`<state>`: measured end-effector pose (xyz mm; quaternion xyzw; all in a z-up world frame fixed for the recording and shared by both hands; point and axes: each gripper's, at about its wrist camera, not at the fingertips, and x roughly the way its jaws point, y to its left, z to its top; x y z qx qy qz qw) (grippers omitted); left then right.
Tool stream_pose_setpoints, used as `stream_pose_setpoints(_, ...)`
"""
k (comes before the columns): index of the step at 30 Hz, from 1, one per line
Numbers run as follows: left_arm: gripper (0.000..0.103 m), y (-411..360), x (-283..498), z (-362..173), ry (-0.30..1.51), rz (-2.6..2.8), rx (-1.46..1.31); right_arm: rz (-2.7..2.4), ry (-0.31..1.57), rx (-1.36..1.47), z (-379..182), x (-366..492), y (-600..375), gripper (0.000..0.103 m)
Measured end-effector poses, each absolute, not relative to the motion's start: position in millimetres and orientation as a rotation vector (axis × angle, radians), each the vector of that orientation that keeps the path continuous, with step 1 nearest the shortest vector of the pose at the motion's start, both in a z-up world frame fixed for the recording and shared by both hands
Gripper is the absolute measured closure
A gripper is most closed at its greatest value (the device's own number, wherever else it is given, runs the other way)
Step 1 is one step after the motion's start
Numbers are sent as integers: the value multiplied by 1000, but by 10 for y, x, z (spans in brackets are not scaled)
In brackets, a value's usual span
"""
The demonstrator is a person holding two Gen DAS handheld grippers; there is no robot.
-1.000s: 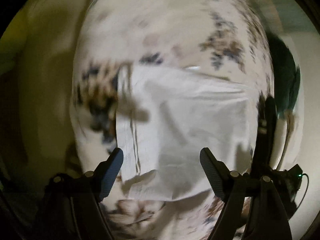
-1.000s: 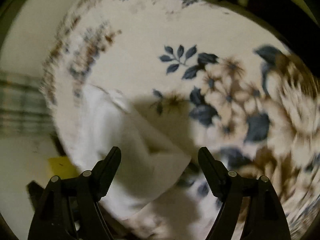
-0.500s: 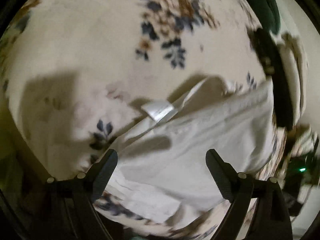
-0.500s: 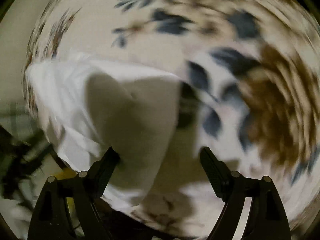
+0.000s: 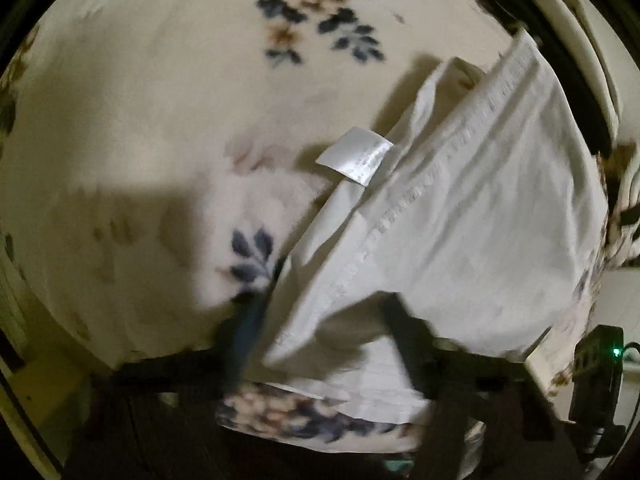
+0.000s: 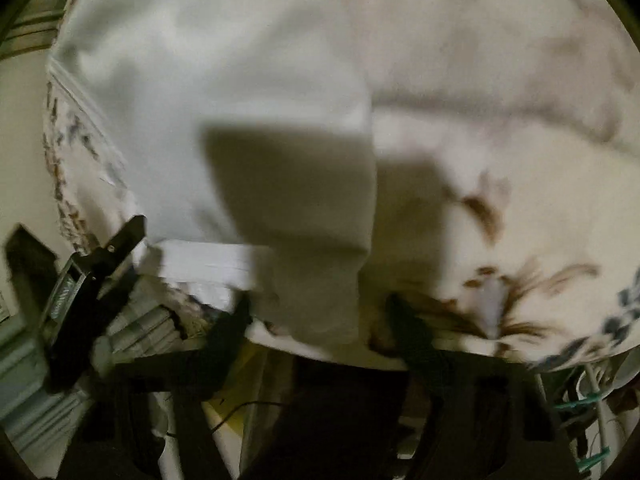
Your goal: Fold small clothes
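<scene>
Left wrist view shows the white garment [image 5: 460, 216] lying on the floral blanket [image 5: 160, 120], its stitched hem running as a long diagonal from the near lower middle up toward the far right. A shiny care label [image 5: 354, 154] sticks out from the folded layers on the left of that hem. The left gripper [image 5: 324, 320] sits low at the garment's near edge, its fingers spread apart with the cloth's near corner lying between them; the blur makes it hard to say whether either pad touches the fabric, but nothing is pinched.

Right wrist view shows the same garment [image 6: 224, 100] filling the upper left, its right-hand edge dropping almost straight down to the right gripper [image 6: 318, 312]. That gripper's fingers are also parted, with the near lower corner of the cloth lying between them, ungripped. The other gripper [image 6: 100, 264] appears at the left, beside the garment's opposite near corner.

Both grippers thus flank the near edge, one at each corner, and the garment extends away from them. The likely next move is to close on both corners and carry that edge forward over the far part, across the hem's diagonal
</scene>
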<state>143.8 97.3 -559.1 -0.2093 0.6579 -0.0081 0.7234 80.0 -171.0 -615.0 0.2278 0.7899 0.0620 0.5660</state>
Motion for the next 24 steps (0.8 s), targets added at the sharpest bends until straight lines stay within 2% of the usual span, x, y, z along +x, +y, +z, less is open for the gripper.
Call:
stream_pose_setpoints(1, 82, 967, 1446, -5586, 1458, -19, -445, 127, 1864, 526, -6201, 769, -1686, 90)
stream_pose_setpoints(4, 85, 995, 1398, -5551, 1469, -41, -412, 77, 1829, 513, -6152, 629, -1767, 96)
stream_pose_setpoints(12, 85, 1050, 1188, -5458, 1499, -76, -357, 84, 1844, 482, -6003, 399, -1950, 96)
stream_pose_setpoints(16, 83, 1147, 1143, -5379, 1490, -100, -468, 147, 1844, 495, -5912, 571, -2004, 95)
stream_pose_setpoints(18, 68, 1173, 1150, -5302, 1462, -123, -545, 179, 1821, 554, -5810, 653, -2256, 94)
stream_pose_setpoints(20, 58, 1145, 1192, -5263, 1427, -145, -574, 206, 1789, 604, -5693, 687, -2281, 79)
stream_pose_setpoints(21, 58, 1109, 1234, -5294, 1429, -149, -571, 217, 1768, 621, -5643, 701, -2291, 73)
stream_pose_setpoints(22, 58, 1068, 1271, -5339, 1439, -148, -568, 216, 1745, 640, -5607, 720, -2306, 60)
stream_pose_setpoints(23, 58, 1041, 1296, -5389, 1446, -148, -564, 214, 1738, 650, -5610, 732, -2301, 53)
stream_pose_setpoints(24, 59, 993, 1319, -5454, 1454, -134, -537, 205, 1739, 656, -5632, 746, -2299, 53)
